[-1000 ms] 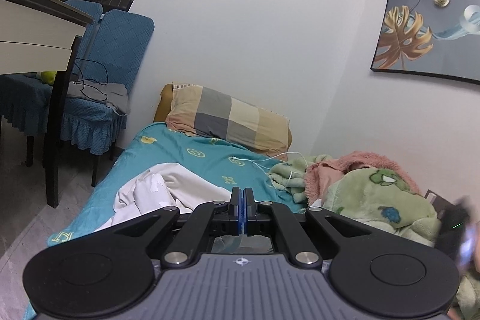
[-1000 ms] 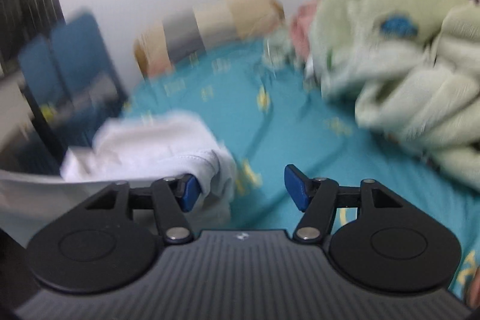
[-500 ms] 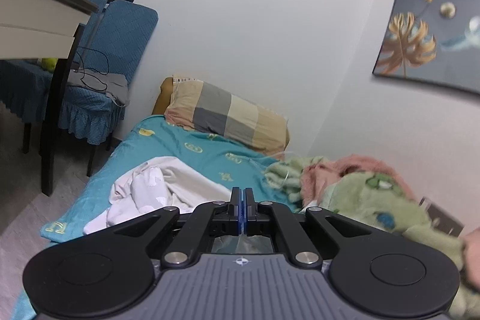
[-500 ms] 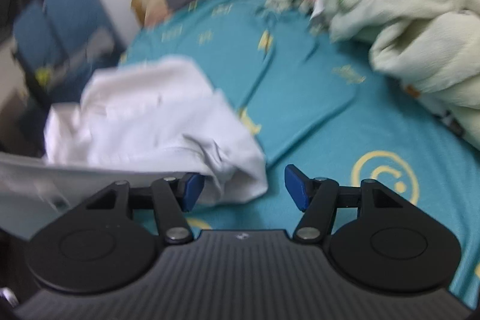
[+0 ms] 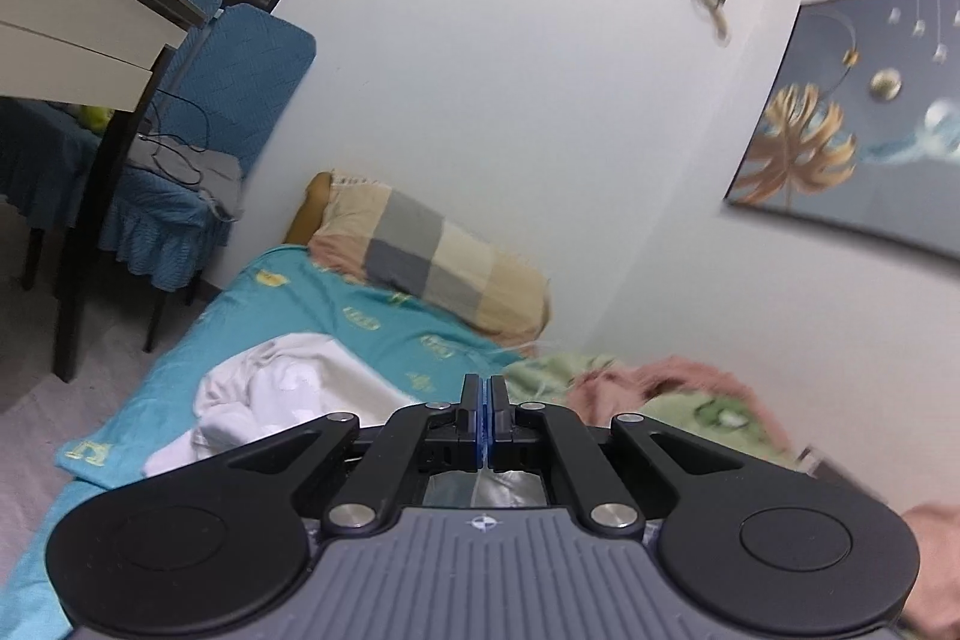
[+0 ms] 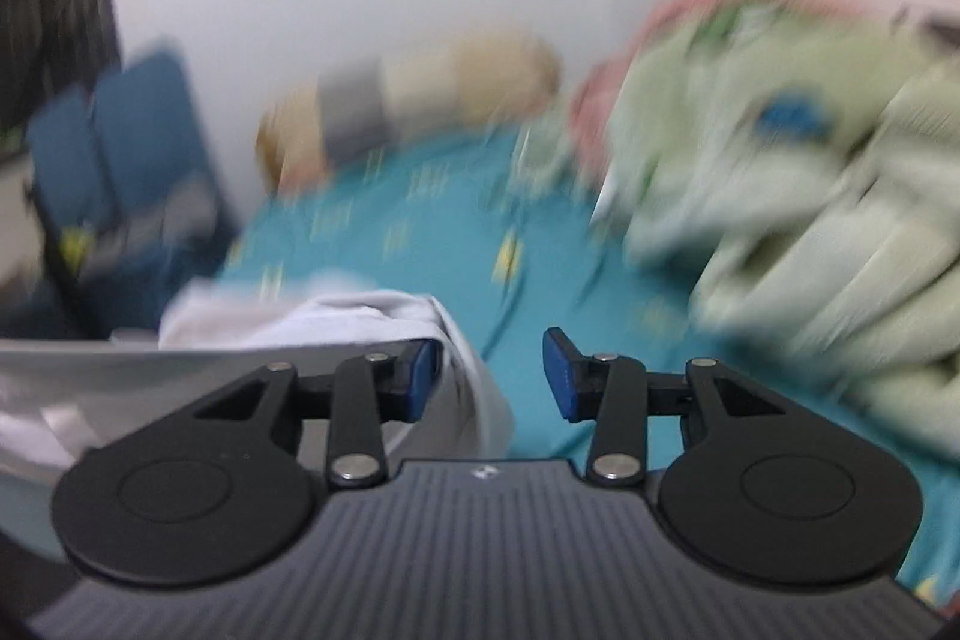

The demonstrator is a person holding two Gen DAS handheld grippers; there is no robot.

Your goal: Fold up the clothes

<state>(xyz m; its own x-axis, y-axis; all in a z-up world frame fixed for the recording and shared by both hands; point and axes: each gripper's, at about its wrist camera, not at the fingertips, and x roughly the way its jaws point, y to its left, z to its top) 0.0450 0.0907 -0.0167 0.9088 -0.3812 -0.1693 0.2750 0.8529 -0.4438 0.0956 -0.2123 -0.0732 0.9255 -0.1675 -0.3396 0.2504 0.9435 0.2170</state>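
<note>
The left gripper (image 5: 483, 421) is pinched together, its hold hidden; the right gripper (image 6: 487, 379) gapes wide. The rumpled white garment (image 5: 282, 388) at nine o'clock could bunch if dragged one-handed.

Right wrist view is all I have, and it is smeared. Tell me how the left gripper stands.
Observer: The left gripper has its jaws shut. Pale fabric shows just behind them, but I cannot tell whether it is pinched.
Operator: Describe how the white garment lies.
Observer: The white garment is crumpled in a heap near the bed's left edge, on the teal sheet, short of the checked pillow.
Operator: Report what hangs on the wall.
Observer: A leaf painting hangs on the right-hand wall.
</note>
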